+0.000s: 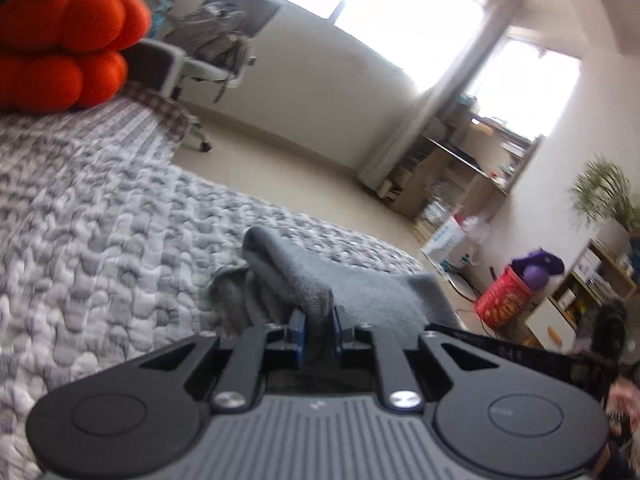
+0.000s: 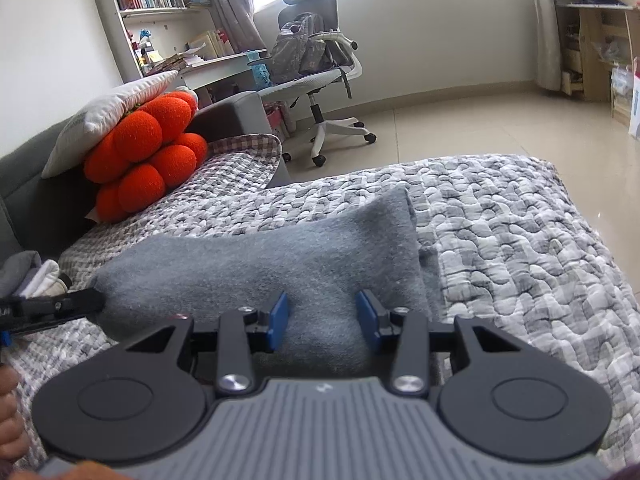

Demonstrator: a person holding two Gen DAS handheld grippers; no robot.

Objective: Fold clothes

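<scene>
Left gripper (image 1: 319, 330) pinches grey garment (image 2: 256, 256); long axis runs left-right.

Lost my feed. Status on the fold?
Left claw shut on grey garment. Right claw straddles its near edge, pads apart. Nothing blocking on quilt.

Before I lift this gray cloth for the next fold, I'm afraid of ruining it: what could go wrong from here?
1. The left hand-held gripper pinches only a narrow bunched ridge of the gray cloth, so it may slip out.
2. The right hand-held gripper has cloth between its pads, but the grip looks loose; lifting could be uneven.
3. The cloth already lies folded over itself and could come undone.
</scene>
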